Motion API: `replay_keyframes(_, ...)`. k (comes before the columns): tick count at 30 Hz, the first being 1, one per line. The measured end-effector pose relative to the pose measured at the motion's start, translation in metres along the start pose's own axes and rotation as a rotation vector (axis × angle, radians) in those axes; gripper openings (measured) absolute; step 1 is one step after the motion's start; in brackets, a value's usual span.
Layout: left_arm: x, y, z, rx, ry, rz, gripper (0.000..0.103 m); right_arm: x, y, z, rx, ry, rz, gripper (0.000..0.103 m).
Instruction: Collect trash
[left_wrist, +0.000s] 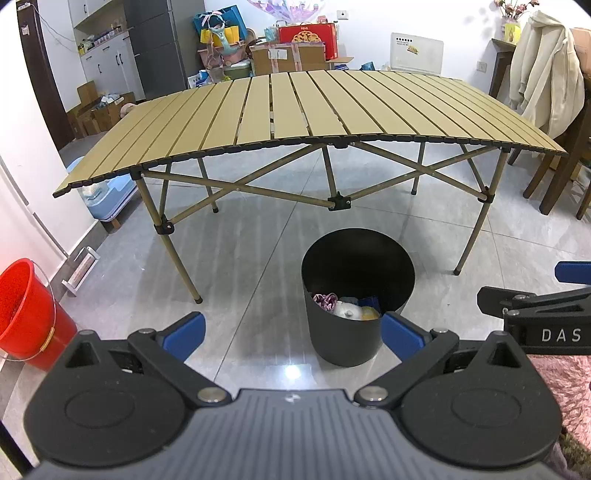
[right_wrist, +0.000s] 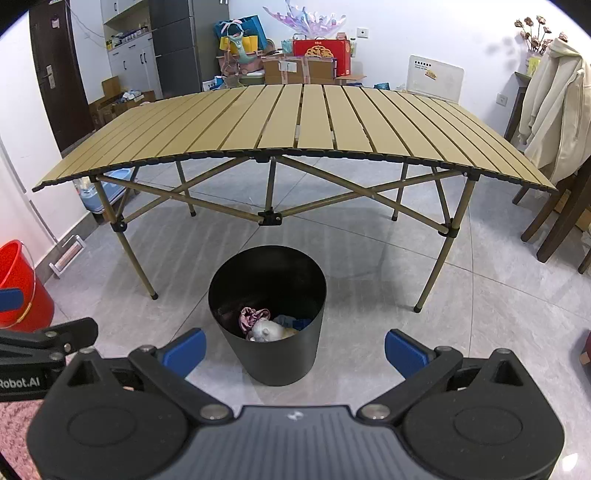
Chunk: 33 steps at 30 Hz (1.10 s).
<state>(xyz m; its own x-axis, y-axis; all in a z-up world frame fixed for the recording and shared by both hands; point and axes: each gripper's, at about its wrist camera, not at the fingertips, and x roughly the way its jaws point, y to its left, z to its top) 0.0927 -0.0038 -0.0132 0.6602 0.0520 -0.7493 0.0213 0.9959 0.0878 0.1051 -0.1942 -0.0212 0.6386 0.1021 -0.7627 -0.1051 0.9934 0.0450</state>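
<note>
- Left wrist view: trash (left_wrist: 345, 306) lies crumpled low inside the black bin (left_wrist: 354, 332) on the floor. I can pick out a purple wrapper, something white and a blue scrap, but the bin's near wall hides the rest.
- My left gripper (left_wrist: 293, 332) is spread wide and holds nothing. The bin stands ahead, toward its right finger, whose blue pad (left_wrist: 400, 338) overlaps the bin's side.
- My right gripper (left_wrist: 546, 314) is cut off at the right edge.
- Right wrist view: the bin (right_wrist: 267, 314) stands centred between and beyond my right gripper (right_wrist: 295, 350), also wide and holding nothing.
- The trash (right_wrist: 267, 326) is partly hidden by the rim. The slatted folding table (right_wrist: 295, 122) stands behind.
</note>
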Motion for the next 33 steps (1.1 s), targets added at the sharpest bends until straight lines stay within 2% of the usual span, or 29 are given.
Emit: replay_keyframes(33, -0.01, -0.002, 0.0, -0.006, -0.049, -0.022, 0.103, -0.01, 0.002, 0.002, -0.012, -0.034, -0.003, 0.103)
